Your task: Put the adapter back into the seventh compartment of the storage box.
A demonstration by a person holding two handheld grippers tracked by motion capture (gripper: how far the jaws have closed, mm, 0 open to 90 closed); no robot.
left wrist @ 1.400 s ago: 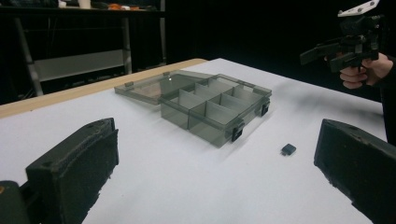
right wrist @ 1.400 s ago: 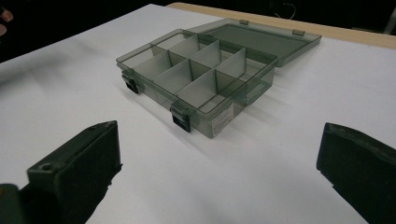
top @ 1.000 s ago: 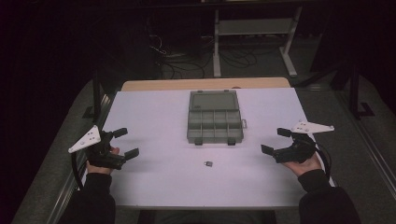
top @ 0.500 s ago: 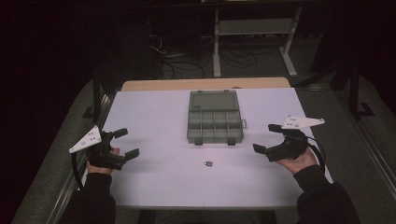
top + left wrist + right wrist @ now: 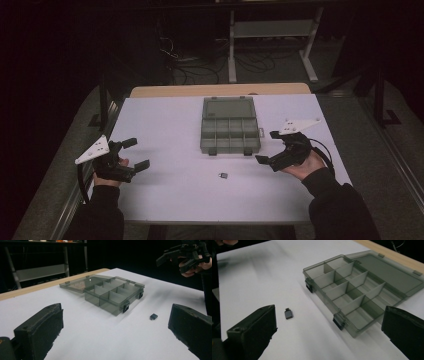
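An open grey compartment box [image 5: 230, 134] lies at the middle of the white table [image 5: 165, 125], its lid [image 5: 228, 107] flat behind it and its cells empty. A small black plug-like part [image 5: 223, 175] lies on the table just in front of the box. My left gripper [image 5: 136, 154] hovers open near the table's left edge, well away from both. My right gripper [image 5: 267, 147] is open just right of the box's front corner. In the right gripper view the part [image 5: 288, 314] lies near the left jaw, with the box [image 5: 352, 292] ahead. The left gripper view shows the box [image 5: 113, 293], the part [image 5: 153, 316] and the other gripper [image 5: 185, 255].
A wooden strip [image 5: 220, 90] runs along the table's far edge. Behind it, on the dark floor, stand a metal frame [image 5: 270, 30] and loose cables [image 5: 200, 60]. Dark posts [image 5: 102, 97] rise beside the table's left side.
My right gripper has moved left and slightly forward, from the table's right edge to beside the box. The left gripper has stayed in place.
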